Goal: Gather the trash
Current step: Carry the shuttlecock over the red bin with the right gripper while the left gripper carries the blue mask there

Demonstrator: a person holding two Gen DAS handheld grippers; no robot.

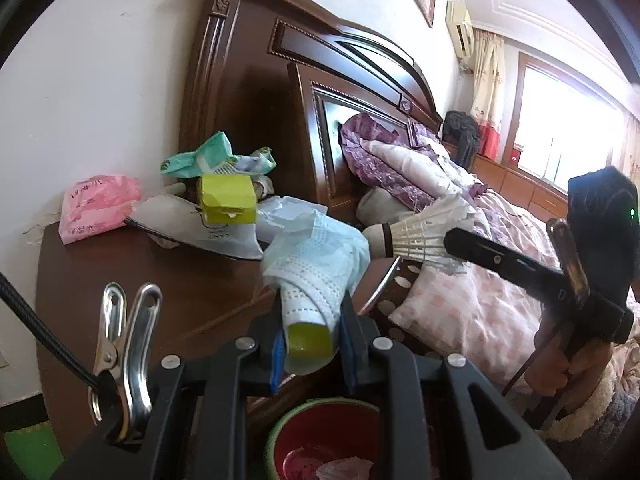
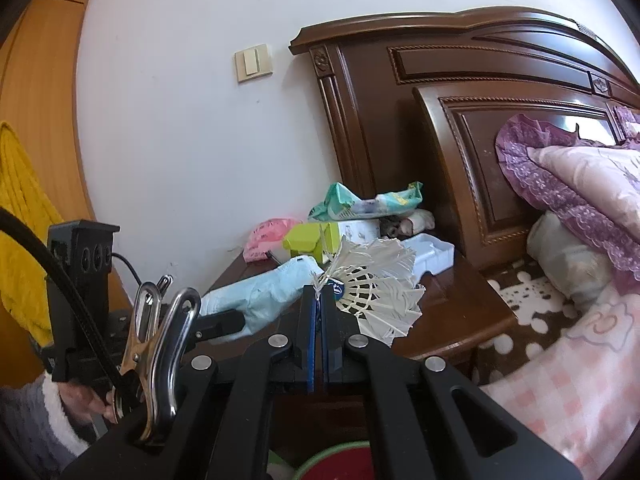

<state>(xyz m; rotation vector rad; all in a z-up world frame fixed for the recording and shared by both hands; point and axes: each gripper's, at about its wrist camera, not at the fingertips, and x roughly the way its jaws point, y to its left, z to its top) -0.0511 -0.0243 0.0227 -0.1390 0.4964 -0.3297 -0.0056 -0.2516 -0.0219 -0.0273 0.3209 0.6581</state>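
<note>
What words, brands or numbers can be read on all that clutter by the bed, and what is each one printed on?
Nothing can be read for certain.
Pink tissue pack: pink printed characters, too blurred to read.
White bag under the yellow-green box: small dark print, too blurred.
Green wipes pack: a label, illegible.
White box: faint print, too small.
Shuttlecock: blue sticker on its cork, unreadable.

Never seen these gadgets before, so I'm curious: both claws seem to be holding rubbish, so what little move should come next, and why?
Probably lower both toward the red bin just beneath them and let go. The left gripper is clamped on a crumpled blue face mask, the right gripper pinches a white shuttlecock by its feathers, and both loads hang almost over the bin's mouth.
</note>
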